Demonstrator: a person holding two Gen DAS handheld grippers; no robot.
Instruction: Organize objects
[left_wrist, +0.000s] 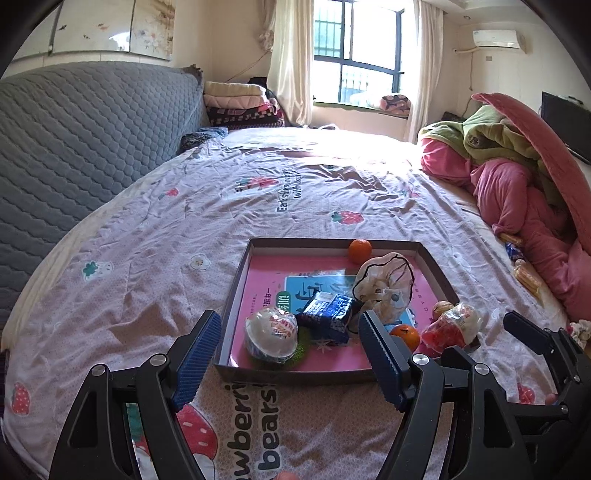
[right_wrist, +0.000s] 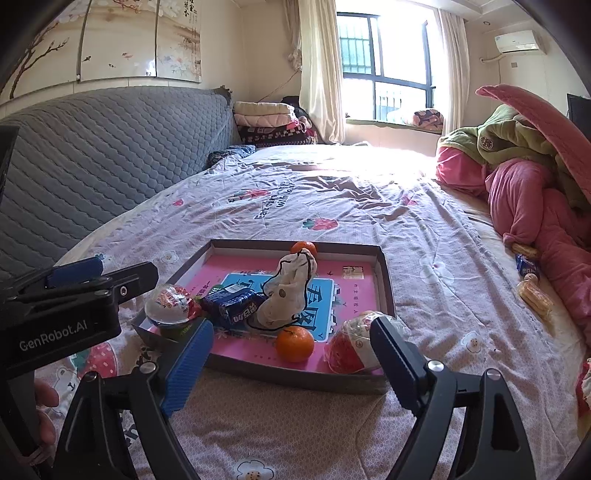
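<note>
- A shallow cardboard tray (right_wrist: 384, 280) lies on the bed (right_wrist: 369, 192), and most of the things to sort already sit in it: two oranges (right_wrist: 294, 343), a blue snack packet (right_wrist: 231, 304), a clear plastic dome toy (right_wrist: 168, 304), a crumpled pale bag (right_wrist: 291, 291) and a red-and-white wrapped snack (right_wrist: 352, 341) at the near right corner.
- The left gripper (left_wrist: 290, 356) hangs over the tray's near edge, fingers wide with nothing between them.
- The right gripper (right_wrist: 291, 363) is also spread wide and empty, with the wrapped snack just beside its right finger.
- A few more packets (right_wrist: 532, 280) lie well apart, against the pink bedding (right_wrist: 535, 206).
- Those look light and crinkly, likely slippery; a pinch across the middle should serve.
- The oranges would roll and need a gentle squeeze across the widest part.
- Glare from the window washes out the far bed; packet labels are too small to read.
</note>
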